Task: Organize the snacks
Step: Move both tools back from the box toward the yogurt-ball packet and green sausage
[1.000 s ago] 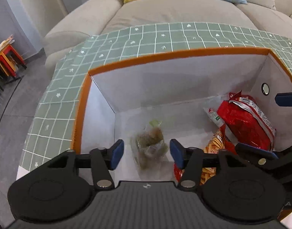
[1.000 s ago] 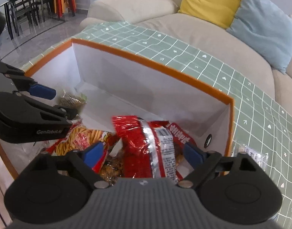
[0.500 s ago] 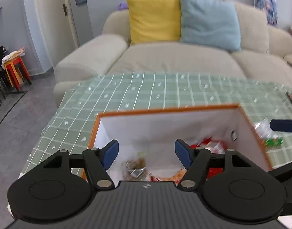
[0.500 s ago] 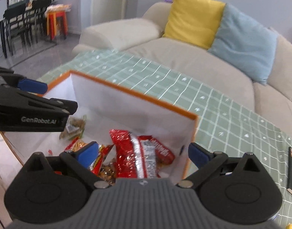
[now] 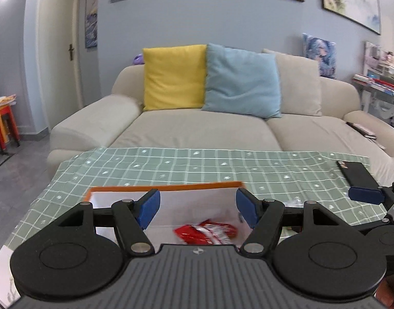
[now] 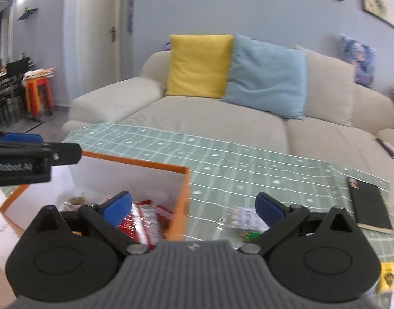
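Observation:
An orange-rimmed white box point(image 5: 166, 187) point(image 6: 135, 160) sits on the green checked tablecloth. Inside lies a red snack bag point(image 5: 206, 233) point(image 6: 145, 217), and in the right wrist view a brownish clear bag point(image 6: 77, 200) lies at the box's left. A clear snack packet point(image 6: 242, 220) lies on the cloth just right of the box. My left gripper point(image 5: 198, 208) is open and empty, raised above the box's near side. My right gripper point(image 6: 194, 207) is open and empty, above the box's right wall.
A dark notebook point(image 6: 369, 207) point(image 5: 356, 173) lies on the cloth at the right. A small yellow packet point(image 6: 387, 276) lies near the right front. A beige sofa point(image 5: 202, 128) with yellow and blue cushions stands behind the table.
Both grippers have risen out of the box and tilted up toward the sofa. The snacks stay in the box. Both remain open.

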